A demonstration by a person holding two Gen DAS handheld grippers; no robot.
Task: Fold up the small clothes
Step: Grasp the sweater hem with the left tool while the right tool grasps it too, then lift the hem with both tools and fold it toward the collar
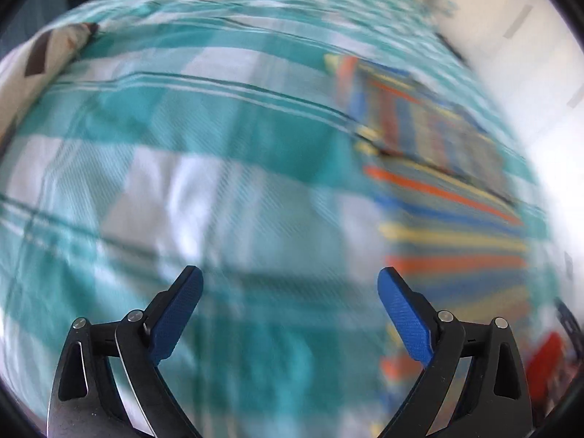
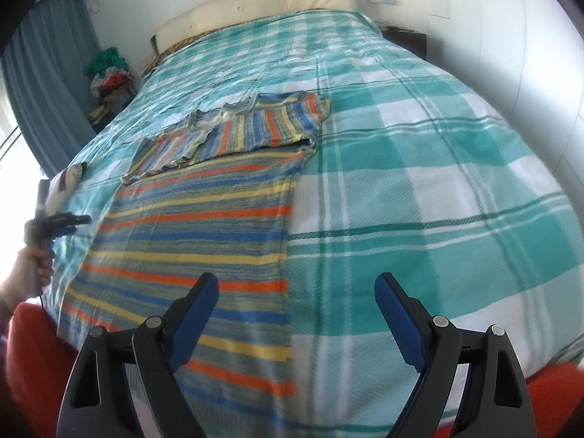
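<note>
Blue-padded left claw (image 1: 290, 277) and right claw (image 2: 296, 283) gape wide, empty, above the striped shirt (image 2: 204, 226).

bed with teal checked cover (image 2: 419, 168), cream headboard (image 2: 255, 3), blue curtain (image 2: 47, 84), white walls (image 2: 492, 18)

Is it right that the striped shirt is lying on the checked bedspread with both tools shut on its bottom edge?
Not quite. The striped shirt does lie on the checked bedspread, but both tools are open and hold nothing, as each wrist view shows.
</note>
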